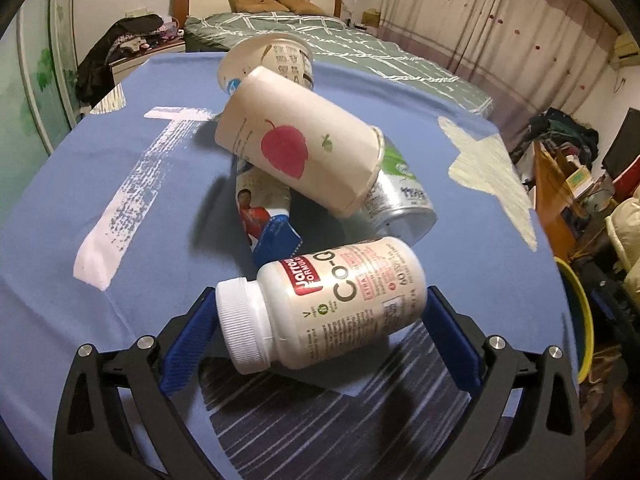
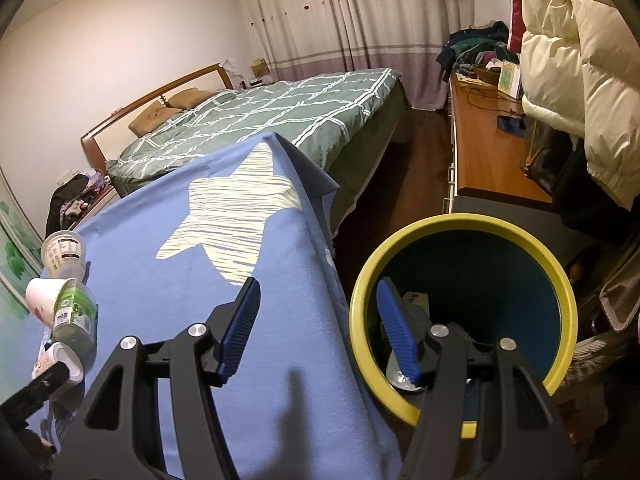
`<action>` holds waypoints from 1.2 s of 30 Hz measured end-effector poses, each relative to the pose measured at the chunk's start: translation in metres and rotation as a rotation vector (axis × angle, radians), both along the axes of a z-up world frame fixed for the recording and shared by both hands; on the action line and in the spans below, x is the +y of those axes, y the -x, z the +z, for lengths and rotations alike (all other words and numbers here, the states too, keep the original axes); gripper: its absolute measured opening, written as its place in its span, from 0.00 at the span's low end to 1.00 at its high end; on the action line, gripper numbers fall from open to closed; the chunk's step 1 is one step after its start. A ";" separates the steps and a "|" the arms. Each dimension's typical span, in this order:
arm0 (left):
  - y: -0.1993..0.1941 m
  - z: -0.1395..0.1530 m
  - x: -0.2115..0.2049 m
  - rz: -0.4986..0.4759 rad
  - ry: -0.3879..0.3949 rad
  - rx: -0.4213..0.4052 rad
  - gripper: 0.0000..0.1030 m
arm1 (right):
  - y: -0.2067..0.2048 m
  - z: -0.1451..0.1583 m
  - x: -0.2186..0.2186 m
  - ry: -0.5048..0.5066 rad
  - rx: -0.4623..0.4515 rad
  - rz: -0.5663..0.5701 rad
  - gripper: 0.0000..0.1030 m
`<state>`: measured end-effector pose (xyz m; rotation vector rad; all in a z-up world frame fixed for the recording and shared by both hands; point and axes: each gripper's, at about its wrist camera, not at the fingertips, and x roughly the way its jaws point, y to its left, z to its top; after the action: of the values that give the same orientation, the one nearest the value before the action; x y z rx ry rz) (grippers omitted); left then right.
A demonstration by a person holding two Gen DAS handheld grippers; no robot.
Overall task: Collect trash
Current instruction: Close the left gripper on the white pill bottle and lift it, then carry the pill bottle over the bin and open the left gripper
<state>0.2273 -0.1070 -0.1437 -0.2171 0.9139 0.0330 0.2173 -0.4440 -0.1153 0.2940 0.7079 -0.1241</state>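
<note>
A white pill bottle (image 1: 324, 304) with a white cap lies on its side between the blue pads of my left gripper (image 1: 320, 320); the pads touch its cap and base. Behind it on the blue cloth lie a paper cup with a red leaf (image 1: 296, 152), a silver-green can (image 1: 400, 196), a crumpled wrapper (image 1: 264, 216) and a white tub (image 1: 268, 60). My right gripper (image 2: 316, 320) is open and empty, over the table's edge and the rim of a yellow-rimmed bin (image 2: 464, 320). The trash pile also shows at the far left of the right wrist view (image 2: 64, 300).
The table carries a blue cloth (image 2: 248, 280) with a pale star print. The bin stands on the floor right of the table and holds some trash. A bed (image 2: 260, 120) stands behind, a wooden desk (image 2: 484, 148) and a white puffy jacket (image 2: 576, 80) to the right.
</note>
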 end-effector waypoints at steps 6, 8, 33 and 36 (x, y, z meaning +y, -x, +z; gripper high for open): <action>0.003 0.001 0.007 -0.032 0.025 -0.024 0.88 | 0.001 0.000 0.001 -0.001 -0.005 0.007 0.56; 0.007 0.004 0.010 -0.038 0.027 -0.027 0.88 | 0.003 0.001 0.000 -0.001 -0.011 0.005 0.56; 0.034 0.057 -0.191 -0.587 0.044 -0.103 0.88 | 0.097 -0.002 -0.113 0.093 0.041 -0.192 0.56; 0.025 0.058 -0.236 -0.654 0.038 -0.102 0.88 | 0.110 -0.003 -0.129 0.093 0.044 -0.221 0.56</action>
<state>0.2026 -0.3429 -0.0859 0.0523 0.8487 -0.5956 0.1069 -0.5734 -0.1186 0.2802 0.7092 -0.3736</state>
